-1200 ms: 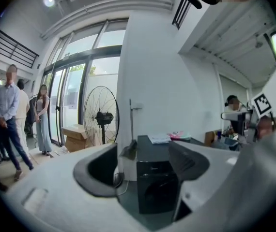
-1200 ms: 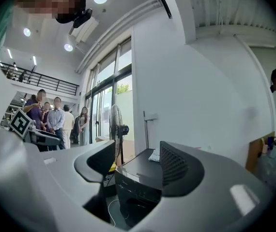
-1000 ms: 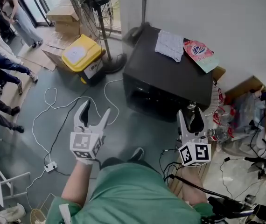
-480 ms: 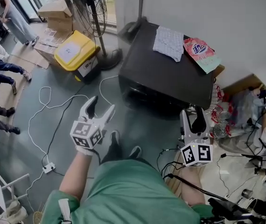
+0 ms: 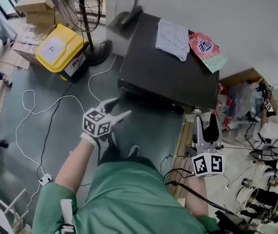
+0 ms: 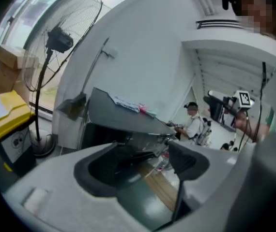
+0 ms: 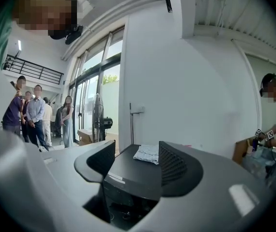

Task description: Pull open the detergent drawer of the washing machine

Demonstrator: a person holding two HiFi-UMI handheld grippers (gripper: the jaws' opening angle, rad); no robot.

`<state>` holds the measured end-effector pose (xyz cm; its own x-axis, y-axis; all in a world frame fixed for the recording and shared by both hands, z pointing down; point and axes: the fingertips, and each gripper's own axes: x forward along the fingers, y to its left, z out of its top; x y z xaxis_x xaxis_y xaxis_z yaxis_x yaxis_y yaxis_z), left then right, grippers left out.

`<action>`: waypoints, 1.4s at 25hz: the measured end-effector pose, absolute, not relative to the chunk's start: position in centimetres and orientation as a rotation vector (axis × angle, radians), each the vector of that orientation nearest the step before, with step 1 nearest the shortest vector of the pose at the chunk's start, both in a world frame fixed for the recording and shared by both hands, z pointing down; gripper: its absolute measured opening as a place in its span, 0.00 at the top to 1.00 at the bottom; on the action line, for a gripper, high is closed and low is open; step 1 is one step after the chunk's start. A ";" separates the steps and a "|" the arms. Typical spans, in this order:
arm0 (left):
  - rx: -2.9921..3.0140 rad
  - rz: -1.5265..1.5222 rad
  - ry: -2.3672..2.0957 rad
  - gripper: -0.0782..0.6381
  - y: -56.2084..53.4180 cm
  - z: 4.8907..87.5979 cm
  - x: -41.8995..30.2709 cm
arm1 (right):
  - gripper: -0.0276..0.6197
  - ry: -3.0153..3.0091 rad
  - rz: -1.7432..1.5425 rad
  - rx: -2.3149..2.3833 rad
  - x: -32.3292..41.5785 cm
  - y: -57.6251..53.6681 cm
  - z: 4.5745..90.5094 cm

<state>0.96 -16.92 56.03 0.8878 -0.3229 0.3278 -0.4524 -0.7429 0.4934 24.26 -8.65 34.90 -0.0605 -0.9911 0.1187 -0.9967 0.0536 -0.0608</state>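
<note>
One black washing machine (image 5: 168, 79) sits at 12 o'clock, cloth (image 5: 172, 39) and pink packet (image 5: 206, 50) on top; we can't make out its drawer. Our left gripper (image 5: 121, 108) at its 7 o'clock, right gripper (image 5: 206, 120) at 5 o'clock: both jaws open, empty, apart from it. At its 9 o'clock, yellow bin (image 5: 56, 50).
</note>
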 end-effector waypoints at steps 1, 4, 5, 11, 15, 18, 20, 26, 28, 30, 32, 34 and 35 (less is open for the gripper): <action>2.460 0.290 -0.509 0.43 -17.5 56.9 1.3 | 0.54 -2.235 0.206 2.134 24.0 -8.9 35.1; 2.419 0.270 -0.408 0.42 -19.0 59.4 2.3 | 0.54 -2.206 0.274 2.167 23.5 -9.4 36.1; 2.406 0.268 -0.386 0.42 -19.5 60.2 2.7 | 0.54 -2.198 0.295 2.171 23.4 -9.6 36.5; 2.313 0.244 -0.322 0.40 -21.9 64.1 4.3 | 0.54 -2.193 0.350 2.100 23.1 -11.4 38.4; 2.276 0.222 -0.302 0.39 -22.9 66.0 5.3 | 0.54 -2.197 0.361 2.058 23.6 -12.0 39.5; 2.248 0.204 -0.294 0.38 -23.6 67.2 5.9 | 0.54 -2.185 0.397 2.035 23.9 -12.2 40.9; 2.242 0.198 -0.283 0.38 -24.0 67.8 6.2 | 0.54 -2.172 0.418 2.023 23.9 -12.1 41.7; 2.179 0.087 -0.198 0.38 -25.2 68.7 6.5 | 0.54 -2.136 0.452 2.021 23.9 -10.7 42.7; 2.151 0.056 -0.180 0.37 -25.4 69.1 6.4 | 0.54 -2.117 0.455 2.031 24.1 -10.0 42.8; 2.141 0.038 -0.170 0.37 -25.9 69.3 6.4 | 0.54 -2.102 0.464 2.035 24.1 -9.6 43.1; 2.139 0.018 -0.145 0.36 -26.4 69.3 6.7 | 0.54 -2.097 0.471 2.029 23.9 -9.4 43.5; 2.134 0.002 -0.110 0.36 -26.6 69.2 7.4 | 0.54 -2.095 0.474 2.019 23.7 -9.2 43.8; 2.127 -0.009 -0.090 0.36 -26.6 69.2 7.6 | 0.54 -2.094 0.477 2.014 23.6 -9.0 43.9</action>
